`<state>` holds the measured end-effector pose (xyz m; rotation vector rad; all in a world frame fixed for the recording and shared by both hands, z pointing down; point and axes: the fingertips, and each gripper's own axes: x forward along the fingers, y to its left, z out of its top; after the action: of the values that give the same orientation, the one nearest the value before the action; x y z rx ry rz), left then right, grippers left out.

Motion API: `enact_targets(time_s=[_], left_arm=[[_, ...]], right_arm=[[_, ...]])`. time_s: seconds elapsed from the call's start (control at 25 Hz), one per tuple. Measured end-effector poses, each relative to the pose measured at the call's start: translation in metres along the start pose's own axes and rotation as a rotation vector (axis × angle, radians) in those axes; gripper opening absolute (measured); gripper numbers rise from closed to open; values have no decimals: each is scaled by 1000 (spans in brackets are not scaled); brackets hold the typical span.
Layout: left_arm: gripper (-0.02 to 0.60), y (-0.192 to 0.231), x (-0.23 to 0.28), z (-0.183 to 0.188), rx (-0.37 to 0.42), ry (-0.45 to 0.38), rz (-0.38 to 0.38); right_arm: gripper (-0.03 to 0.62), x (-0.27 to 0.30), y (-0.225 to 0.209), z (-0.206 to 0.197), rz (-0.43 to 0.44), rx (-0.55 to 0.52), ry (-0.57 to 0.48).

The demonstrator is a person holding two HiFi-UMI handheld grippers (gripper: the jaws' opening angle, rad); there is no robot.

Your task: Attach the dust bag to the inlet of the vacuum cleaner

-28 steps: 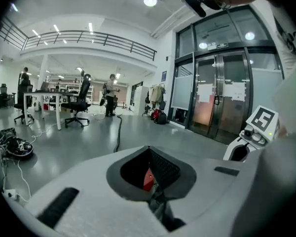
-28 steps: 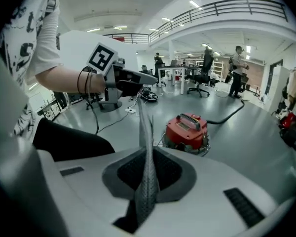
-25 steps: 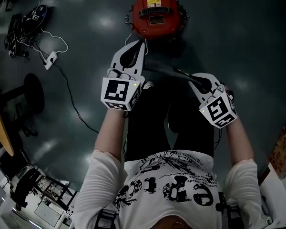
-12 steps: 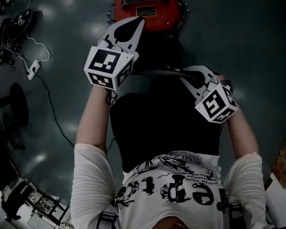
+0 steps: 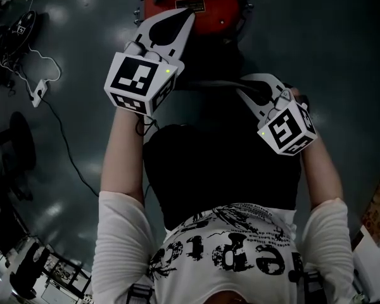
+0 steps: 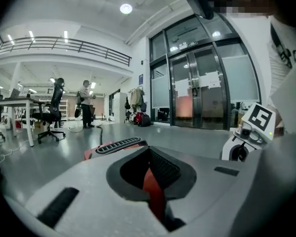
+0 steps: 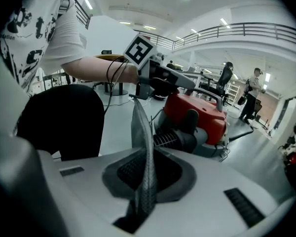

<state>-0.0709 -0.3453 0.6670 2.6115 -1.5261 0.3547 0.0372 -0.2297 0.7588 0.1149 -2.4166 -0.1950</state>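
As the past second went by, the left gripper (image 5: 185, 15) climbed from short of the vacuum cleaner (image 5: 212, 11) to a spot where, in the head view, its tips overlap the red body's near edge. The right gripper (image 5: 248, 88) stayed back, on the person's side of the vacuum cleaner and to its right. The machine itself has slid toward the top of the head view, so the person has closed in on it. I take that as the approach to the inlet being nearly over, with the fitting still to do.

The dust bag (image 7: 140, 127) hangs short of the vacuum cleaner, stretched as a flat grey edge between the two grippers. The right gripper is clamped on one end of it. The left gripper's jaws are drawn close, with only a red sliver showing in the slit in its own view. The right gripper's view shows the fabric running up to those tips, so it appears to pinch the far end.

Nothing can be seen inside the bag, since only its flattened edge shows. A black ribbed collar (image 7: 170, 139) on the vacuum cleaner's near side may be the inlet, and the bag is not on it.
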Motion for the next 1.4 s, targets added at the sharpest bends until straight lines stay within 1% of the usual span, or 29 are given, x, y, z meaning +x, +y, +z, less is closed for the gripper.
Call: enact_targets(time_s=[0.12,0.2,0.32,0.36,0.4,0.56,0.64,0.68,0.8,0.88,0.92,1.0,1.08,1.16,1.24,1.28,1.4], left_arm=[[3,-5,3,-7,72,43,-43],[3,-10,6,-13,144,72,-65],[3,-19,7,-18,266,104,-65],[3,-21,6,-17,287,109,-65],[3,-22,5,-16,288,112,-67],[3,-20,4,-18,224,137,-82],[3,-20,3,-17,213,133,-83],[3,-20,3,-17,210,129,-84],[3,-19,4,-17,192,137,-98],[3,-18,4,-17,193,148,-106],[2,-18,3,-18,192,151,-106],[3,-19,2,-21,193,158,-97],[3,-20,3,-24,220,167,-86],[3,-21,4,-23,235,172,-85],[3,-23,5,-19,225,173,-91],[3,-24,6,-17,222,174,-94],[3,-24,5,-18,235,177,-99]], right_arm=[[25,2,-5,-2,9,-2,-6],[25,4,-9,-5,10,4,-10],[25,0,-12,-4,-7,-8,-2],[26,-3,-13,-2,-15,-20,6],[26,-4,-14,1,-20,-31,14],[26,0,-14,10,-10,-62,37],[26,0,-13,9,-2,-66,44],[26,-2,-14,5,5,-49,40],[26,-3,-18,-2,36,53,2],[28,-1,-20,3,50,77,8],[28,1,-21,7,51,57,27],[29,3,-21,12,42,-24,79],[32,6,-22,12,38,-65,98],[34,2,-26,5,35,-29,85],[32,-4,-31,-2,23,17,67],[34,-6,-33,-2,11,14,62],[41,-2,-35,6,-39,-56,50]])
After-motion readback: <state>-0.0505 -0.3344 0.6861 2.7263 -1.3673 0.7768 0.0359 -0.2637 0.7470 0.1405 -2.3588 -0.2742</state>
